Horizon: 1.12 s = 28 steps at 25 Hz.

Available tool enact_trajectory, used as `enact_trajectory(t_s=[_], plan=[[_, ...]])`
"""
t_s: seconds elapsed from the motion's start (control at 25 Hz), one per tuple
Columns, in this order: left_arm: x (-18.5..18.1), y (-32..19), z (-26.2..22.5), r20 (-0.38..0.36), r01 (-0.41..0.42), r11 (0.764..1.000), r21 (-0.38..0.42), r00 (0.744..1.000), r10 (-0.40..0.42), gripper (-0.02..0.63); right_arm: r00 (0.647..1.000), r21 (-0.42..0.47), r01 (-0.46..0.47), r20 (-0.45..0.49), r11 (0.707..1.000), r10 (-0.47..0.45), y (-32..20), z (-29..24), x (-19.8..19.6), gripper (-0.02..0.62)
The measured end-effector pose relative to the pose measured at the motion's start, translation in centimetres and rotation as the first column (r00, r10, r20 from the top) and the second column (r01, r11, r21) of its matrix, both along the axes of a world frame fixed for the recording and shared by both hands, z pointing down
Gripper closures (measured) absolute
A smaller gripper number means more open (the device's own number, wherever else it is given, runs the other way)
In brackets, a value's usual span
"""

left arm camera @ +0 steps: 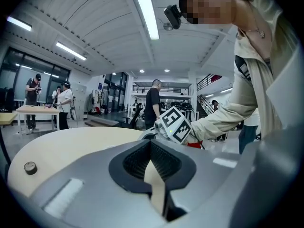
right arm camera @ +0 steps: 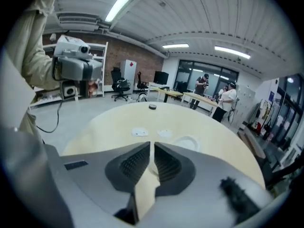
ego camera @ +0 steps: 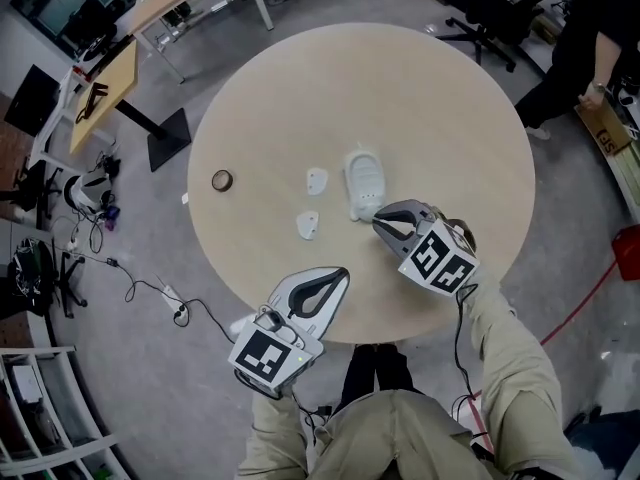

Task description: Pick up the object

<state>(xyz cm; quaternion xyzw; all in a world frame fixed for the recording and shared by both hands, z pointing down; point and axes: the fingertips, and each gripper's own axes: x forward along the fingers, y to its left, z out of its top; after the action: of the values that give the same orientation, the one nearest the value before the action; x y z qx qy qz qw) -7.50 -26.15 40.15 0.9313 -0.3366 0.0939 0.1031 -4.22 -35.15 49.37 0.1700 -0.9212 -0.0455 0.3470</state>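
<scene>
Jaws on both grippers are sitting together, empty: right gripper (ego camera: 381, 224) is hovering at 5 o'clock of the white object (ego camera: 364, 181) near table (ego camera: 450, 118) centre, probably lining up a grasp; left gripper (ego camera: 342, 275) is idling at the 6 o'clock rim

Pretty bright and even overall, lit by long ceiling strips (left arm camera: 146, 11) that blow out a bit. Only soft, faint shadows on the tabletop (ego camera: 420, 98). Both gripper views are heavy fisheye with black corners, and the near foreground looks smeary
</scene>
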Motion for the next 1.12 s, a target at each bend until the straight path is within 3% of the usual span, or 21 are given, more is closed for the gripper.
enact_trajectory(t_s=[0.24, 0.56, 0.68, 1.0, 1.12], plan=[[-1.0, -0.5, 0.7, 0.001, 0.028, 0.999, -0.018, 1.0, -0.028, 0.6, 0.977, 0.071, 0.042, -0.213, 0.997, -0.026, -2.6, 3.9, -0.4, 0.479], [-1.4, -1.2, 1.4, 0.006, 0.054, 0.998, -0.039, 0.999, -0.054, 0.6, 0.909, 0.05, 0.174, -0.394, 0.984, -0.141, -3.3, 8.2, -1.5, 0.375], [-1.6, -1.3, 1.8, 0.006, 0.063, 0.997, -0.049, 0.998, -0.063, 0.6, 0.881, 0.066, 0.219, -0.442, 0.974, -0.168, -3.5, 9.5, -2.0, 0.364], [-1.6, -1.4, 2.7, 0.001, 0.076, 0.995, -0.06, 0.997, -0.076, 0.6, 0.849, 0.138, 0.246, -0.508, 0.959, -0.145, -4.6, 10.3, -2.2, 0.357], [-1.7, -1.6, 2.8, -0.002, 0.078, 0.995, -0.061, 0.997, -0.078, 0.6, 0.813, 0.168, 0.266, -0.567, 0.949, -0.128, -4.9, 10.8, -2.1, 0.351]])
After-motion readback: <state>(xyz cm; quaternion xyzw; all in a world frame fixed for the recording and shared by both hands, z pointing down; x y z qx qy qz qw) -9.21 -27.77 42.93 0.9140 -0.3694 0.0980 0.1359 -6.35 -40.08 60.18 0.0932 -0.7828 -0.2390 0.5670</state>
